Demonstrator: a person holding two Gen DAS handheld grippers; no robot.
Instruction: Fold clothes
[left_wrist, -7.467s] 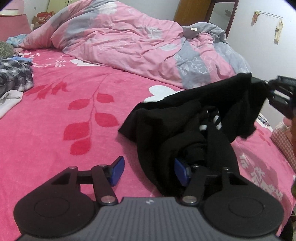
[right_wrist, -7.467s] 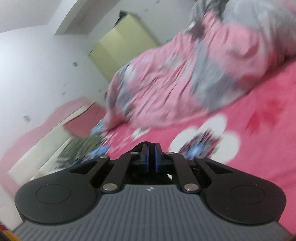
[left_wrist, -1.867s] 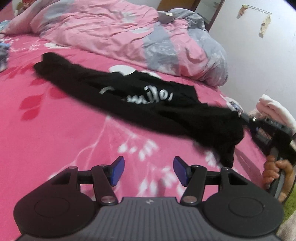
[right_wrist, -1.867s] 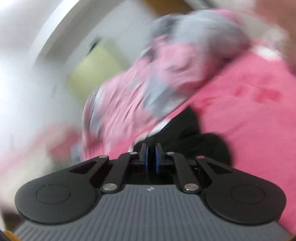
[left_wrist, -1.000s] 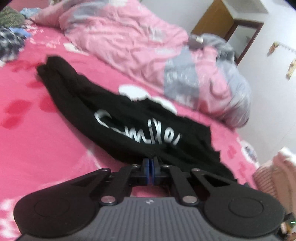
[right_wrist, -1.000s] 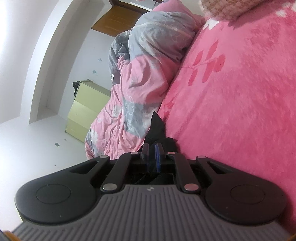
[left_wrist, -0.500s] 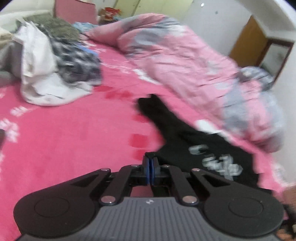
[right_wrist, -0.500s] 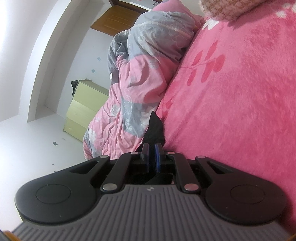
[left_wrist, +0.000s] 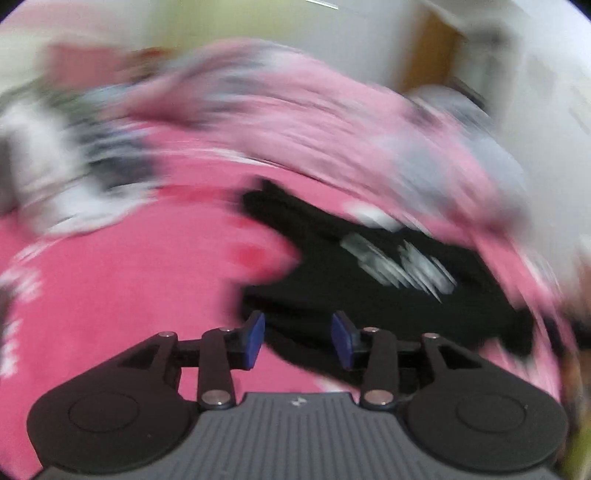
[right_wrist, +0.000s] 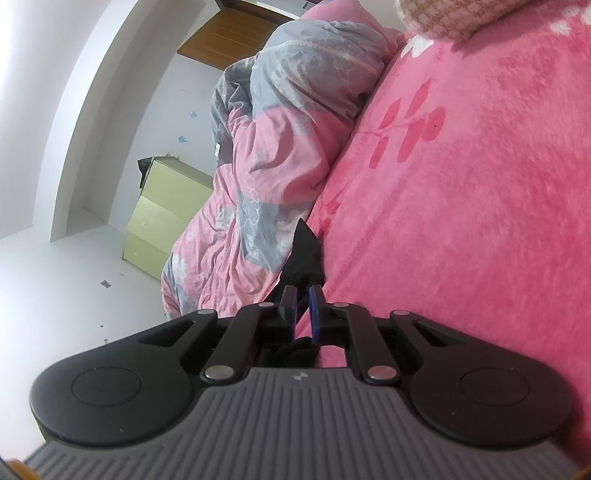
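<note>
Left tongs (left_wrist: 297, 339) opening off the black shirt (left_wrist: 369, 280); right tongs (right_wrist: 302, 308) still pinch it.

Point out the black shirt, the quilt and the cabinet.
black shirt (left_wrist: 369, 295): left wrist view, on its body.
quilt (right_wrist: 266, 177): right wrist view, on a pink fold.
cabinet (right_wrist: 166, 210): right wrist view, on its front.

A black T-shirt (left_wrist: 388, 280) with white lettering lies on the bright pink bedsheet (right_wrist: 480, 221), which is printed with red leaves and white flowers; behind it a pink-and-grey floral duvet (right_wrist: 266, 177).
</note>
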